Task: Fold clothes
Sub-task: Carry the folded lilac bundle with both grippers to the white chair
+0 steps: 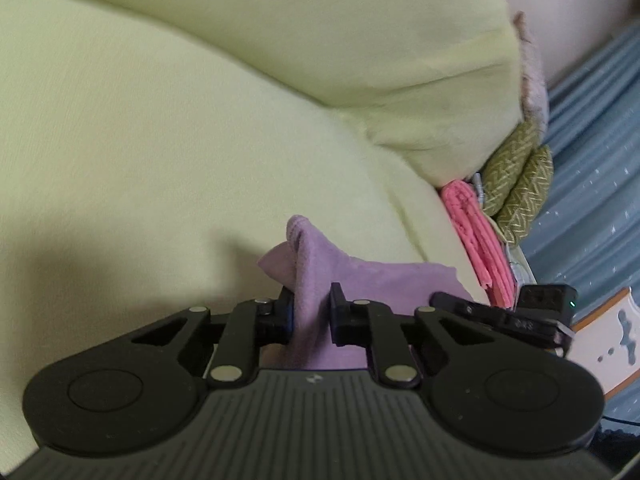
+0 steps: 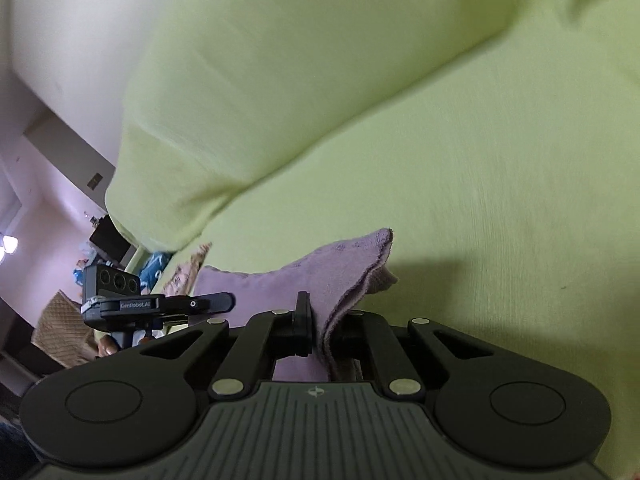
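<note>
— While both grippers pinch the lilac cloth (image 1: 352, 276), where is it?
— Raised off the green sofa (image 1: 160, 140); left gripper (image 1: 312, 312) and right gripper (image 2: 324, 328) clamp it.
— Next?
— Probably spread it flat, then fold.

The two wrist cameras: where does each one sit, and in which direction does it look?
Left wrist: sits on the left gripper, looks along its fingers at the lilac cloth on the green sofa; the right gripper's tip shows at right.
Right wrist: sits on the right gripper, looks across the same cloth and sofa; the left gripper's camera shows at left.
Shared: cloth, sofa; each gripper pinches the cloth.
</note>
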